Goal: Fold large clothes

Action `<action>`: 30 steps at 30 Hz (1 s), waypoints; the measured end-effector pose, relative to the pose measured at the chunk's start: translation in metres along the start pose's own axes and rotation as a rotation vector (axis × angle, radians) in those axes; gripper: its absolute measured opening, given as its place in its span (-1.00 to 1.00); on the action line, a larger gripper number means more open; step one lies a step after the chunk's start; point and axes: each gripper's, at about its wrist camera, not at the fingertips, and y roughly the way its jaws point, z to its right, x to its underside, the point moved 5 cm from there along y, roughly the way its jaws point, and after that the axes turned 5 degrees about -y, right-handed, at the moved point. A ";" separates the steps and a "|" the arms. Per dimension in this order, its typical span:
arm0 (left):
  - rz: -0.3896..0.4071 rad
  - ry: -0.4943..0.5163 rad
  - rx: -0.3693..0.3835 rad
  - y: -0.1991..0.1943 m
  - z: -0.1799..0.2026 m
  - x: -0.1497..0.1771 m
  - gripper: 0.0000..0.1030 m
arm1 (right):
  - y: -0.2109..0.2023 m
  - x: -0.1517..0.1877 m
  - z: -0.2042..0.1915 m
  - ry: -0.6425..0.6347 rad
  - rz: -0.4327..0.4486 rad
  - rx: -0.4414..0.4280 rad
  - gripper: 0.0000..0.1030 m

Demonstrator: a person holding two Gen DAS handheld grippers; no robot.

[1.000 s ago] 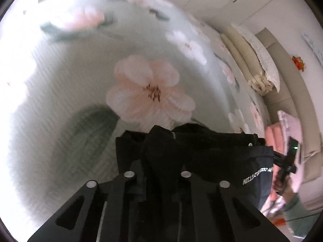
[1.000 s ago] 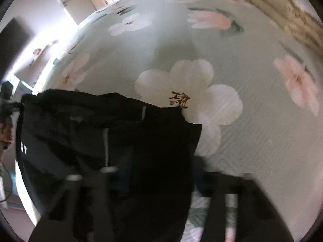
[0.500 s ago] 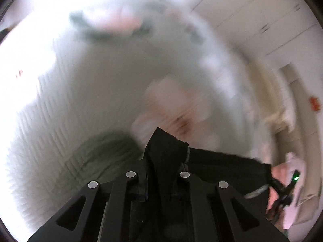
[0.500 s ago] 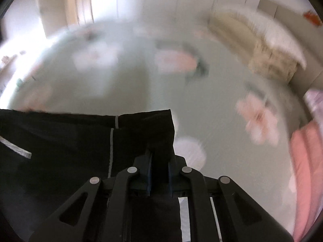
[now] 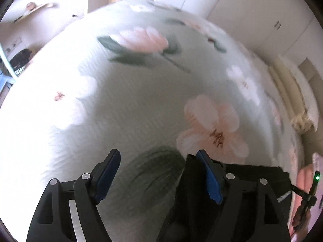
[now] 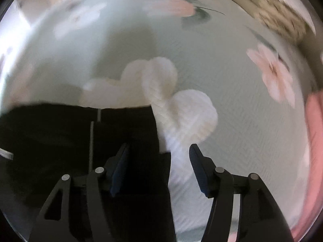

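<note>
A: Where is the garment?
B: The black garment [image 6: 60, 141] lies on the floral bed [image 5: 141, 111].
A: Your grippers?
B: Your left gripper [image 5: 159, 173] and right gripper [image 6: 159, 167] are opening, pads off the cloth.

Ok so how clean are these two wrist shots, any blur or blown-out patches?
Left wrist view: the floral bedspread is blown out white at the left and smeared toward the far edge; the left claw is sharp. Right wrist view: stronger motion blur, worst on the pillows; the black garment is a nearly detailless dark mass.
</note>
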 end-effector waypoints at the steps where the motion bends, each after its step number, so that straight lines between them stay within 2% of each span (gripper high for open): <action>1: 0.014 0.019 -0.003 -0.015 0.005 0.001 0.53 | -0.022 0.003 0.001 0.026 0.037 -0.020 0.21; 3: 0.024 0.073 -0.002 -0.043 0.019 0.011 0.50 | -0.058 0.010 -0.008 0.039 0.089 -0.045 0.26; 5: 0.039 0.141 0.045 -0.075 0.049 0.034 0.50 | -0.091 0.021 -0.032 0.007 0.123 -0.105 0.26; 7: 0.034 0.235 0.071 -0.100 0.084 0.065 0.50 | -0.121 0.038 -0.072 -0.091 0.144 -0.133 0.26; 9: 0.026 0.274 0.117 -0.112 0.113 0.093 0.50 | -0.130 0.053 -0.103 -0.161 0.147 -0.179 0.26; 10: 0.005 0.279 0.174 -0.113 0.127 0.109 0.50 | -0.128 0.063 -0.122 -0.199 0.135 -0.208 0.26; 12: -0.097 0.279 0.282 -0.098 0.157 0.148 0.49 | -0.114 0.079 -0.148 -0.259 0.106 -0.215 0.17; 13: -0.130 0.290 0.301 -0.087 0.167 0.164 0.36 | -0.103 0.085 -0.155 -0.279 0.089 -0.205 0.11; 14: -0.161 0.315 0.294 -0.072 0.177 0.182 0.24 | -0.087 0.091 -0.161 -0.301 0.056 -0.198 -0.03; 15: -0.190 0.338 0.251 -0.051 0.182 0.198 0.09 | -0.070 0.098 -0.167 -0.318 0.022 -0.187 -0.06; 17: -0.196 0.361 0.142 -0.009 0.181 0.215 0.08 | -0.036 0.110 -0.170 -0.314 -0.020 -0.151 -0.06; 19: -0.157 0.398 0.095 0.007 0.182 0.221 0.08 | -0.010 0.115 -0.167 -0.301 -0.015 -0.147 -0.06; 22: -0.134 0.414 0.063 0.013 0.185 0.223 0.10 | -0.006 0.115 -0.170 -0.308 -0.006 -0.119 -0.06; 24: -0.151 0.391 0.080 0.014 0.183 0.218 0.10 | -0.006 0.114 -0.169 -0.306 -0.016 -0.125 -0.05; 27: -0.164 0.360 0.127 -0.002 0.183 0.208 0.10 | -0.022 0.102 -0.164 -0.279 -0.066 -0.178 -0.02; 28: -0.159 0.355 0.157 -0.012 0.184 0.205 0.10 | -0.038 0.093 -0.164 -0.278 -0.034 -0.210 -0.02; 30: -0.147 0.332 0.211 -0.030 0.186 0.202 0.11 | -0.065 0.075 -0.167 -0.306 0.066 -0.200 -0.02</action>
